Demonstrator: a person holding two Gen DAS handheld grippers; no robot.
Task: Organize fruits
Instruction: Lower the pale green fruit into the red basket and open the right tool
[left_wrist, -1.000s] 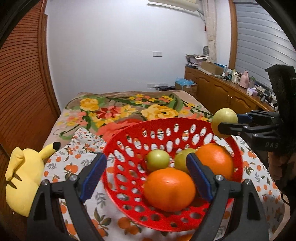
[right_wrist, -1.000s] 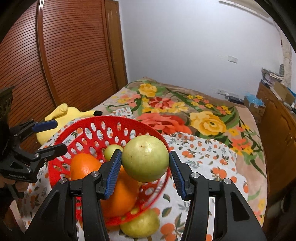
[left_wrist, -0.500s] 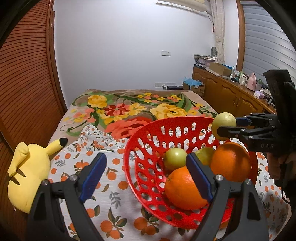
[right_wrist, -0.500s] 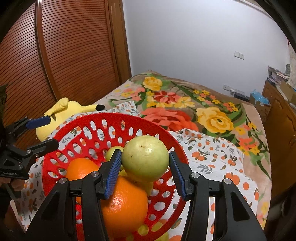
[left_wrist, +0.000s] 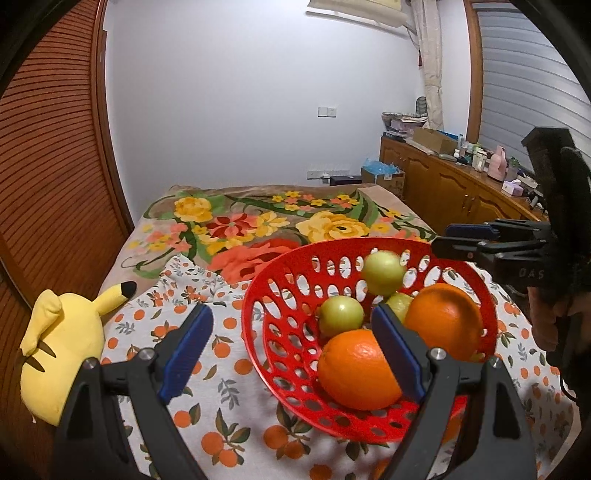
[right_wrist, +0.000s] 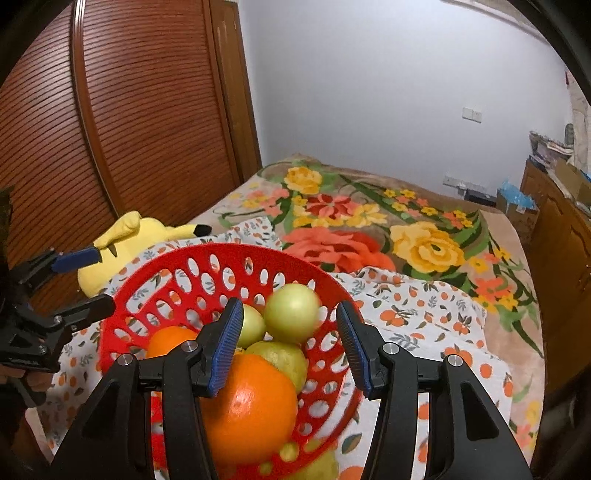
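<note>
A red perforated basket (left_wrist: 280, 354) (right_wrist: 207, 266) sits on an orange-print cloth on the bed. It holds two oranges (left_wrist: 356, 369) (left_wrist: 441, 319) and green fruits (left_wrist: 340, 315). A blurred green fruit (left_wrist: 382, 271) (right_wrist: 291, 314) is in the air above the basket, free of my right gripper (right_wrist: 290, 345) (left_wrist: 447, 238), which is open above the basket's right rim. My left gripper (left_wrist: 291, 356) is open and empty at the basket's near left side; it also shows in the right wrist view (right_wrist: 86, 278).
A yellow plush toy (left_wrist: 59, 350) (right_wrist: 125, 243) lies left of the basket near the wooden slatted wall. A flowered blanket (left_wrist: 258, 225) covers the bed behind. A wooden cabinet (left_wrist: 443, 184) with clutter stands at the right. Another green fruit (right_wrist: 321, 467) lies beside the basket.
My right gripper has opened and let go of the green fruit, which now drops into the basket. My left gripper has shifted left, so the basket sits further right in its view.
</note>
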